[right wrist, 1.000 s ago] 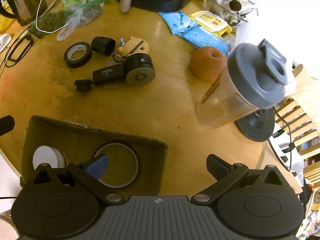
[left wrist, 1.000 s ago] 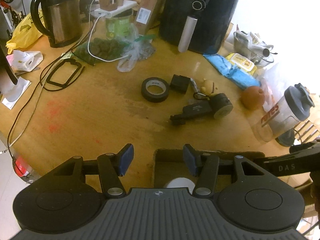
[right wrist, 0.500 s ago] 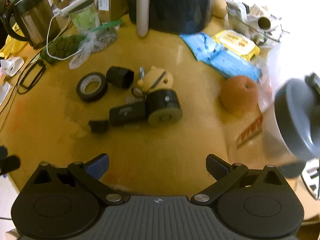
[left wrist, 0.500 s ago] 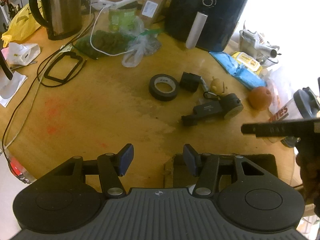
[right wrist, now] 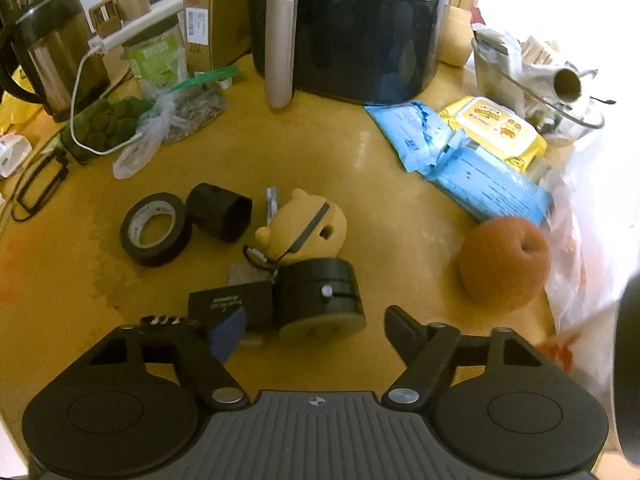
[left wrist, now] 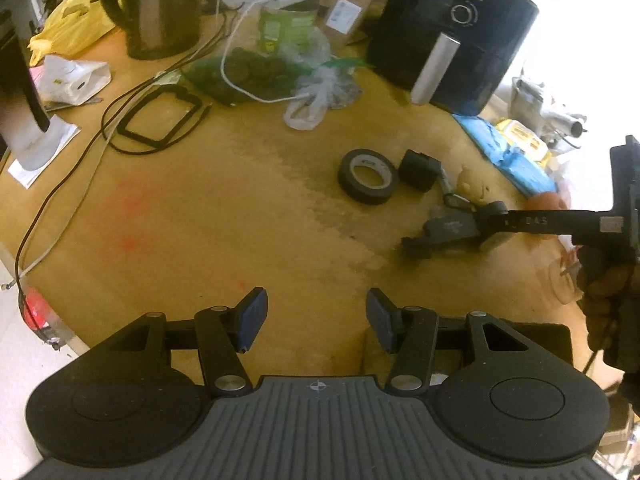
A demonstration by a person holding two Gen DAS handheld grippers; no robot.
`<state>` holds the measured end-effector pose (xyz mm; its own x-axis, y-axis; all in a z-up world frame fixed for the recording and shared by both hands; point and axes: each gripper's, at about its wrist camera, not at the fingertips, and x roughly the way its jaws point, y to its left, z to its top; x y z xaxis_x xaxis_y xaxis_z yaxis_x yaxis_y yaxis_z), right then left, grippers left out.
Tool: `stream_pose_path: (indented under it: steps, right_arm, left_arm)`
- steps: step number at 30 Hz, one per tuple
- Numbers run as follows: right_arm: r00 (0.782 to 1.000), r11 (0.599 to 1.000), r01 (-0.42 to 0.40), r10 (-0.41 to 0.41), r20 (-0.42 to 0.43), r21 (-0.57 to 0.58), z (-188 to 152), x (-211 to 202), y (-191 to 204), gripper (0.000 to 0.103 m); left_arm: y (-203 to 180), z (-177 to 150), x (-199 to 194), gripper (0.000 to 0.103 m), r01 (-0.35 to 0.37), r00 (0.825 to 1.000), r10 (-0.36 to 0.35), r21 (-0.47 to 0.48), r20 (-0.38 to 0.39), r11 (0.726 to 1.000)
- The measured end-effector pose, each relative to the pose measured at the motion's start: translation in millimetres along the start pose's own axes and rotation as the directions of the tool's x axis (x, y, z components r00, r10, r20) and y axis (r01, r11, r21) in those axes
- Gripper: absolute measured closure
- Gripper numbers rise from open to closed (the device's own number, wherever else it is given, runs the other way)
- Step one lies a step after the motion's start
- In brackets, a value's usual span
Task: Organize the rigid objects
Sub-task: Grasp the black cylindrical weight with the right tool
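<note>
A black tape roll (right wrist: 156, 229), a black sleeve (right wrist: 220, 212), a yellow bear toy (right wrist: 308, 224) and a black camera mount with a round head (right wrist: 316, 300) lie together on the wooden table. My right gripper (right wrist: 316, 326) is open just above the mount, its jaws to either side of the round head. My left gripper (left wrist: 316, 312) is open and empty over bare table, near a dark box (left wrist: 540, 336) at the front edge. The tape roll (left wrist: 367, 176) and the mount (left wrist: 452, 228) also show in the left wrist view, with the right gripper's finger (left wrist: 532, 222) over the mount.
A black air fryer (right wrist: 348, 28), a kettle (right wrist: 52, 68), a green tub (right wrist: 156, 56) and snack bags (right wrist: 120, 124) stand at the back. Blue and yellow wipe packs (right wrist: 480, 148) and a brown fruit (right wrist: 504, 266) lie on the right. Cables (left wrist: 152, 120) cross the left side.
My right gripper has moved forward from over the box to the camera mount. The left gripper has drawn back and left a little; the box now sits under its right side.
</note>
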<state>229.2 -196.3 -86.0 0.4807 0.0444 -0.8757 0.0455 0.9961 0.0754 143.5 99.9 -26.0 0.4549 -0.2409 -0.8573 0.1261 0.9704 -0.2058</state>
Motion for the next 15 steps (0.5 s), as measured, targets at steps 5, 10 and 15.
stream_pose_path:
  steps: [5,10,15]
  right_arm:
    - [1.000,1.000,0.009,-0.009,-0.021,0.011,7.4,21.7,-1.1,0.039]
    - [1.000,0.998,-0.013,0.015,-0.027,0.054,9.4,32.7,-5.5,0.040]
    - [0.999,0.999,-0.026,0.028,-0.040,0.039,12.0,31.5,-5.0,0.044]
  left_arm:
    - [4.4,0.5,1.3,0.049,-0.006,1.000,0.006,-0.015,0.000,1.000]
    - [5.9,3.2,5.6,0.049,-0.011,1.000,0.011,-0.011,-0.002,1.000]
    - [1.9,10.4,12.4,0.049,-0.009,1.000,0.009,0.013,-0.002,1.000]
